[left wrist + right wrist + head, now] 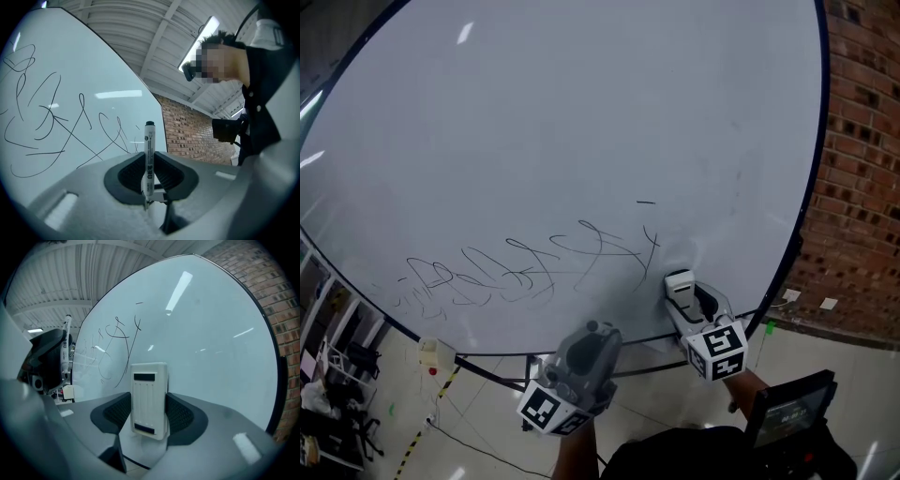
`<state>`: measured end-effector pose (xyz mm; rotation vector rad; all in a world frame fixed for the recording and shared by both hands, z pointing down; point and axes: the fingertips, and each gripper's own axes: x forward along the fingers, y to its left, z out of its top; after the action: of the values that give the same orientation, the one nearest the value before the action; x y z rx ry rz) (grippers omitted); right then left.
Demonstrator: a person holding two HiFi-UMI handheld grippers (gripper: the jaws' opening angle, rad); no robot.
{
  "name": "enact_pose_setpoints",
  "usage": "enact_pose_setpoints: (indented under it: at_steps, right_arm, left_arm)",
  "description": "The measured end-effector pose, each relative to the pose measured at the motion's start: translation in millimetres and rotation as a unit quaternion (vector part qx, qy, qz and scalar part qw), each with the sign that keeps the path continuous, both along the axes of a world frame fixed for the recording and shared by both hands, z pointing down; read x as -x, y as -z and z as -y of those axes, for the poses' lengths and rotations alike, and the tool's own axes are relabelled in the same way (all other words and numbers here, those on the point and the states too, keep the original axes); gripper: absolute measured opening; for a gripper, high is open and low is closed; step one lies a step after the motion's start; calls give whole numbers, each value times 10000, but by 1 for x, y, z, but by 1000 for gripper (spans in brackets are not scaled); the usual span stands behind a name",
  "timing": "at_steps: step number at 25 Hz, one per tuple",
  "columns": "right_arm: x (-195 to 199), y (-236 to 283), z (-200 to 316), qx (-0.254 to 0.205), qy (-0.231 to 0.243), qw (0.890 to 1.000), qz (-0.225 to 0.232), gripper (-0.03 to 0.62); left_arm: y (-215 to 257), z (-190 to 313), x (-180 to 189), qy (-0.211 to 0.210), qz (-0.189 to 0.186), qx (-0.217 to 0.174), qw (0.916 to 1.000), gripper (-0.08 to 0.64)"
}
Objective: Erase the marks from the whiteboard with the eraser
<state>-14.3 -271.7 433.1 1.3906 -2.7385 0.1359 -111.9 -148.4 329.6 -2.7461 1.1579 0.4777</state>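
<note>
White plastic eraser (149,399) stands upright, pinched between the right gripper's (149,414) jaws.
It looks like a small, stiff, light block with a smooth shell, so it could slip or pivot under a hard push. The ribbed pads take it by its two long sides at the lower half, and its upper part stands clear beyond the jaws. That hold seems sound for sideways strokes. Its wiping face is turned away, and whether it touches the whiteboard (581,112) cannot be told. The black marks (525,267) begin just ahead of this gripper and run off to its left. The left gripper (149,176), beside and to the left of the right one, is closed on a thin marker (148,150) standing on end.
</note>
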Motion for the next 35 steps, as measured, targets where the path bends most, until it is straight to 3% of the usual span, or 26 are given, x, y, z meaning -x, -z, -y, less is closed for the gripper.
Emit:
enact_pose_setpoints:
  at_steps: [9, 13, 19, 24, 31, 35]
  right_arm:
    - [19, 50, -1, -221, -185, 9992, 265, 236]
    - [14, 29, 0, 82, -359, 9978, 551, 236]
    - [7, -32, -1, 647, -659, 9944, 513, 236]
    - [29, -18, -53, 467, 10, 9917, 1201, 236]
    - [43, 48, -136, -113, 1269, 9639, 2337, 236]
    - [37, 60, -154, -131, 1605, 9551, 2487, 236]
  left_arm:
    - [18, -4, 35, -242, -114, -243, 9993, 58]
    - [11, -6, 50, -444, -134, -188, 9987, 58]
    - [0, -19, 69, -716, -185, -47, 9972, 58]
    - [-7, -30, 80, -944, -269, 65, 9951, 58]
    - [-15, -42, 86, -995, -205, 114, 9948, 58]
    - [-3, -48, 75, -992, -228, 3, 9948, 58]
